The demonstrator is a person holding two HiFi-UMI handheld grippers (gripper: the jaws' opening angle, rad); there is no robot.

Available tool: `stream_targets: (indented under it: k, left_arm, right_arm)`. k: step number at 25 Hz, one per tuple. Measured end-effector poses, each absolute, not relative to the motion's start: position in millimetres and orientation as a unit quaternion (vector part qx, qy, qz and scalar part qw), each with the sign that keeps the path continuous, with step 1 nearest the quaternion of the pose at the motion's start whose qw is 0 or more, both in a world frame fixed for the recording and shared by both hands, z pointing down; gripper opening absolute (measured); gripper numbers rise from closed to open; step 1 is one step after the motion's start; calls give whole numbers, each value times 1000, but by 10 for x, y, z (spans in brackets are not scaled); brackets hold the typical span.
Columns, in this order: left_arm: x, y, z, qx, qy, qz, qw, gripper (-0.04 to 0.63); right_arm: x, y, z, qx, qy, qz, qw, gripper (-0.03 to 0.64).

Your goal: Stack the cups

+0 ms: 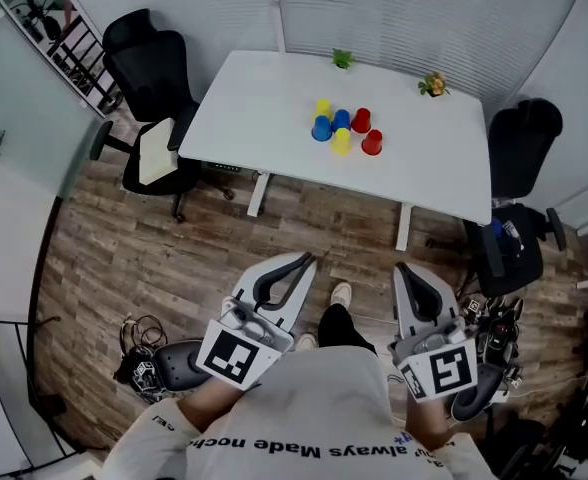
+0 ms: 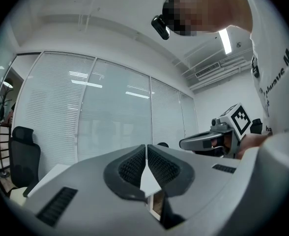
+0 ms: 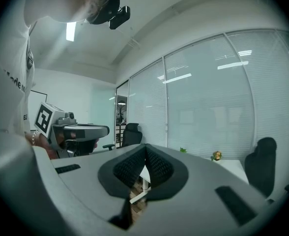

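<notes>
Head view: six cups (image 1: 342, 128), two yellow, two blue and two red, clustered on the white table (image 1: 254, 118). Left gripper (image 1: 302, 260) and right gripper (image 1: 404, 268) are well apart from them, above the wood floor (image 1: 134, 258).
Left gripper view: jaws pressed together, nothing between.
Right gripper view: jaws together, empty.

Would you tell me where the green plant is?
Head view: the green plant stands at the white table's far edge, beyond the cups, left of the flowering plant.
</notes>
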State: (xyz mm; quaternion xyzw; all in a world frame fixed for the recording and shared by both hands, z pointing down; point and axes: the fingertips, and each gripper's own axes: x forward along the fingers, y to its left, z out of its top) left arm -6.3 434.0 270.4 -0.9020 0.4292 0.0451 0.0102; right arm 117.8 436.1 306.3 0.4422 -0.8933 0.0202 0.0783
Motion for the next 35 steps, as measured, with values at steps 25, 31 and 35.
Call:
stream_targets:
  k: [25,31,35]
  left_arm:
    - [641,2519,2723,-890,455,37,8,28]
    - [647,2306,2739,-888,458,30,9,28]
    - [623,2120,2759,-888,460,29,7,28]
  right_arm:
    - [1868,2607,3081,416,-905,32,81,6]
    - [1864,2377,3097,410,-908,33,84,6]
    - [1839,2188,3102,410,-907,31,86,7]
